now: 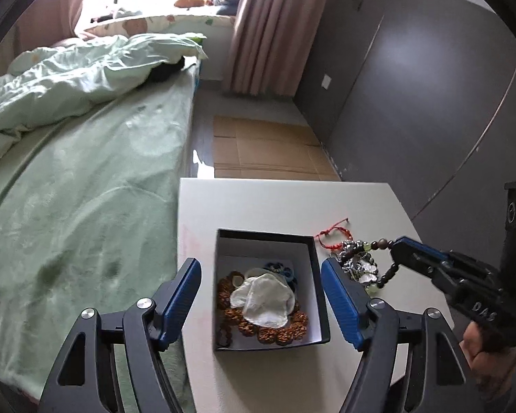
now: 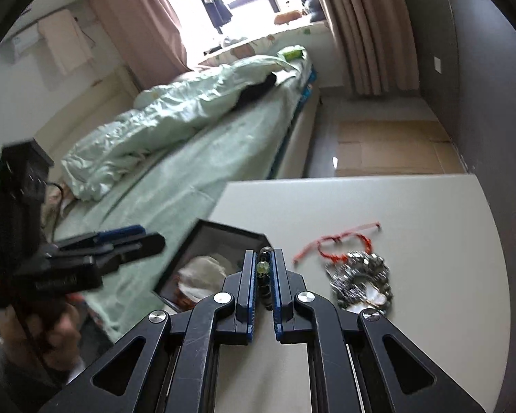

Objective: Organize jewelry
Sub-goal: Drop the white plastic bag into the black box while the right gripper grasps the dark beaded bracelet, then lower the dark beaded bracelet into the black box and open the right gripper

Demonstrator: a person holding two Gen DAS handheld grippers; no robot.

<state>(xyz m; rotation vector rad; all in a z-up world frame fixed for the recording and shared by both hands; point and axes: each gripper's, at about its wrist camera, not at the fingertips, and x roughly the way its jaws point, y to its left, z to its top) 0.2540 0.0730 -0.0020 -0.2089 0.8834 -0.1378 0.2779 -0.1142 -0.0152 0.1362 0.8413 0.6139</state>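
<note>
An open black box [image 1: 268,289] sits on the white table [image 1: 258,203]. It holds brown bead bracelets, a white cloth pouch [image 1: 265,297] and a blue item. My left gripper [image 1: 261,272] is open and empty, its fingers on either side of the box. My right gripper [image 1: 394,246] is shut on a dark bead bracelet [image 1: 382,261] and holds it just above a silver jewelry pile [image 1: 356,263], right of the box. The beads show between its fingers [image 2: 264,265]. A red string bracelet [image 2: 340,244] lies beyond the silver pile [image 2: 361,278]. The box also shows in the right wrist view [image 2: 216,251].
A bed with a green sheet [image 1: 86,206] and rumpled duvet runs along the table's left side. Flattened cardboard [image 1: 268,148] lies on the floor beyond the table. A grey wall [image 1: 412,86] stands to the right.
</note>
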